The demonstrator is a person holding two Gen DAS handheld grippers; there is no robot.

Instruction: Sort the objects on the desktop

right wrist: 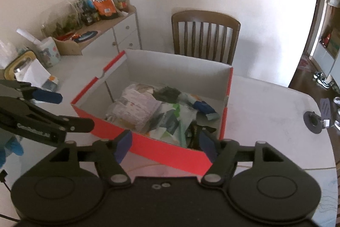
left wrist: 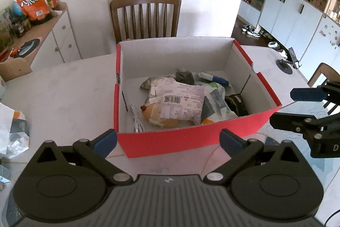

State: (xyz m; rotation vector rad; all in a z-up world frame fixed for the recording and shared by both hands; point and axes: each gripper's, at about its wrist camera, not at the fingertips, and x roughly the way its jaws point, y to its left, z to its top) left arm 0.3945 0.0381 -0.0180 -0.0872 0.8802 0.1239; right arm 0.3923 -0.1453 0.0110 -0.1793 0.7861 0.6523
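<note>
A red cardboard box [left wrist: 170,142] with a white inside stands on the white table. It holds a bread packet with a barcode [left wrist: 176,103], a white cable [left wrist: 137,118], green-and-white packets [left wrist: 216,97], a dark packet [left wrist: 237,104] and a blue item [left wrist: 221,79]. My left gripper [left wrist: 167,139] is open and empty, just in front of the box's near wall. My right gripper [right wrist: 164,145] is open and empty at the box's near right corner [right wrist: 204,163]. The box's contents also show in the right wrist view [right wrist: 138,107].
A wooden chair [left wrist: 145,14] stands behind the table. A white sideboard [left wrist: 53,39] with snack bags and jars is at the far left. Crumpled bags [left wrist: 12,131] lie on the table's left. A black round mount [left wrist: 284,66] sits at the right.
</note>
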